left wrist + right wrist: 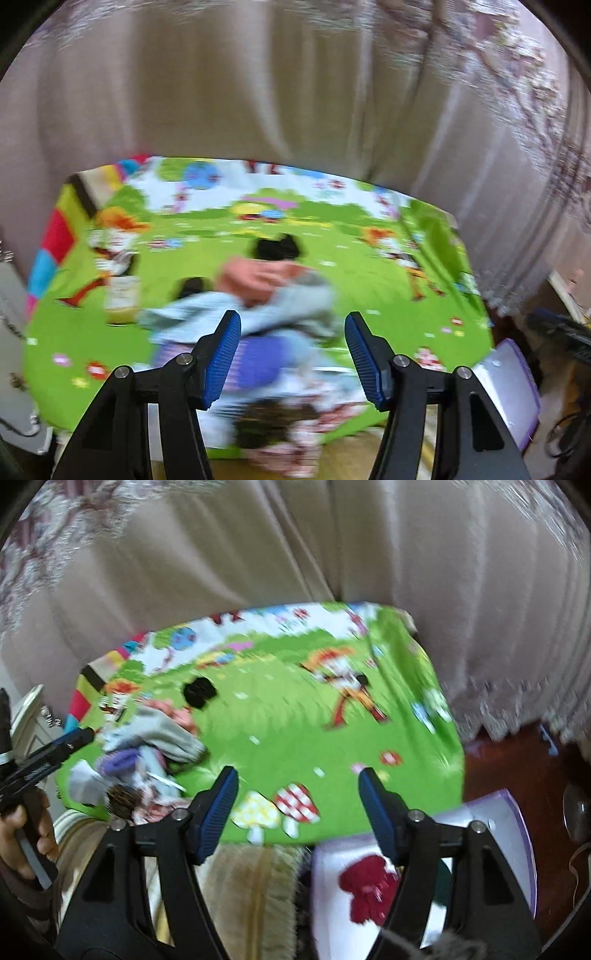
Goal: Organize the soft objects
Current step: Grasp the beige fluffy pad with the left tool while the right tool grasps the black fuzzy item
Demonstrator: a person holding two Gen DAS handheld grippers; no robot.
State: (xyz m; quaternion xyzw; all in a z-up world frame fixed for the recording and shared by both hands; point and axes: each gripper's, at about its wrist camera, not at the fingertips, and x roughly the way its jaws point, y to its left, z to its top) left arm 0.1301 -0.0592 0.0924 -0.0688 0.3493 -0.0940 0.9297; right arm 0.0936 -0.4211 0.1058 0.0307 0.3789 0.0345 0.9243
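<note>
A heap of soft clothes [280, 295] lies on a bright green cartoon mat [369, 273]: a pink piece, pale blue and grey pieces, and a purple one [258, 362]. A small black item [277, 247] sits just behind the heap. My left gripper [292, 321] hangs open over the heap with nothing between its pads. In the right wrist view the heap [155, 746] is at the left. My right gripper [298, 775] stands open above the mat's front edge [332, 834], holding nothing. A dark red soft item [365, 886] lies in a white box [517, 812] below its right finger. Both views are motion-blurred.
Beige curtains [258, 92] hang close behind the mat. The white, purple-rimmed box [509, 376] sits off the mat's front right corner. A pale blurred container [120, 299] stands left of the heap. A tan furry surface [255, 886] lies below the mat. A hand [33, 827] holds the left gripper [70, 744].
</note>
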